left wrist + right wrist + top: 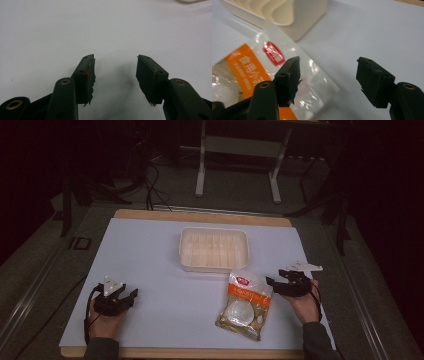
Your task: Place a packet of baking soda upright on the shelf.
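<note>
Wood-edged bench (200, 214) under a white sheet (165, 305); on the sheet, a cream ribbed tray (214, 249) at mid-back and a clear orange-labelled bag (245, 305) just in front, near its right corner.

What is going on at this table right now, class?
A person holds a gripper in each hand over a white table. The left gripper is open above bare table, holding nothing. The right gripper is open too, beside the edge of a clear and orange bag, with one of its fingers over the plastic but nothing grasped. A cream ribbed tray sits just behind the bag.
</note>
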